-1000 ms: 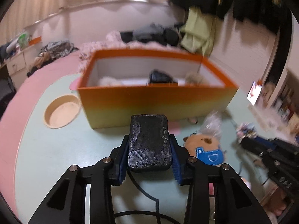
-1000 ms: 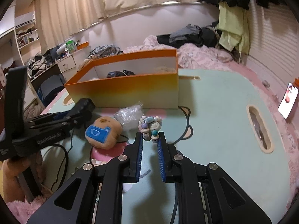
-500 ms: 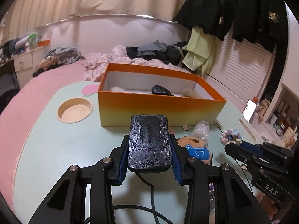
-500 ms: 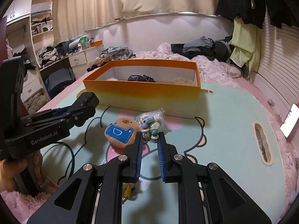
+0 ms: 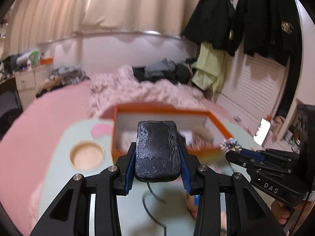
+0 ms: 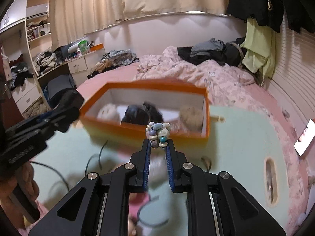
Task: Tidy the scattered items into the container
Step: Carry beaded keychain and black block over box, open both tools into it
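Holding a black textured pad [image 5: 157,151] between the blue fingers, our left gripper [image 5: 157,165] has its jaws partway open and pressed on the pad's two sides, a thin black cord trailing from under the pad. Our right gripper [image 6: 158,147] has its jaws drawn nearly together on a cluster of beads [image 6: 158,132], pale with blue and teal ones, which sticks out past the fingertips. At twelve o'clock from both grippers we see the orange box [image 6: 205,135] on the pale green table [image 6: 242,137]; inside it lie a dark item [image 6: 137,114] in the middle and two fluffy pale things, one toward each end, all blurred. In the left view the right gripper [image 5: 232,147] shows at three o'clock, its beads just beside the box's near corner. A round wooden recess [image 5: 86,155] sits at nine o'clock.
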The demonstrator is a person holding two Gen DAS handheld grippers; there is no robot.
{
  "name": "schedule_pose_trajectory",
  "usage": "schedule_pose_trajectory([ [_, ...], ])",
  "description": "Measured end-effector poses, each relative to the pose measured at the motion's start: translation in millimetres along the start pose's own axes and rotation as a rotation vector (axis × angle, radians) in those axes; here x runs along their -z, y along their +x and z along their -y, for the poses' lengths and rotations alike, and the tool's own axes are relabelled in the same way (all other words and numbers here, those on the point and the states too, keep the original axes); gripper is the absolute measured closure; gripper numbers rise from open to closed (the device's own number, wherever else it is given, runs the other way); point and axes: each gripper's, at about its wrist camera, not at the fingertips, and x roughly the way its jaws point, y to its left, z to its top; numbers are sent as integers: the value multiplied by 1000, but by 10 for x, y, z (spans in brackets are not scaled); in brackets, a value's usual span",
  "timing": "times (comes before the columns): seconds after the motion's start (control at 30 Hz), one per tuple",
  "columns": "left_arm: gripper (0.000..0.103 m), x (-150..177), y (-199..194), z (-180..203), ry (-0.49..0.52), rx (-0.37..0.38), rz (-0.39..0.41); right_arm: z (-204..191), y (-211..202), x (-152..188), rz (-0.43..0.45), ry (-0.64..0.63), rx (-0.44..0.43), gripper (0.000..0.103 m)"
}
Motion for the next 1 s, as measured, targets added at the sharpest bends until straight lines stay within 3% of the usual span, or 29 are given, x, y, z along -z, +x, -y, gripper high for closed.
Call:
schedule_pose_trajectory([
  [0.23,65,-343,253,121,97,-26,-4,7,274,-391,-12,3,-10,86],
  [0.53,65,-230,657,93,79,-29,-114,61,577,-343,-101,43,-5,84],
  [0.6,55,-211,666,76,73,-12,-121,82,599,-325,-119,59,7,76],
  [0.67,22,-207,605,65,57,-17,-94,108,573,-320,-113,75,-4,75],
  [0.77,20,-234,486,60,50,-15,-43,133,523,-345,-106,85,-11,75],
  [1.0,20,-278,414,64,41,-7,-48,110,458,-355,-96,82,-7,75],
])
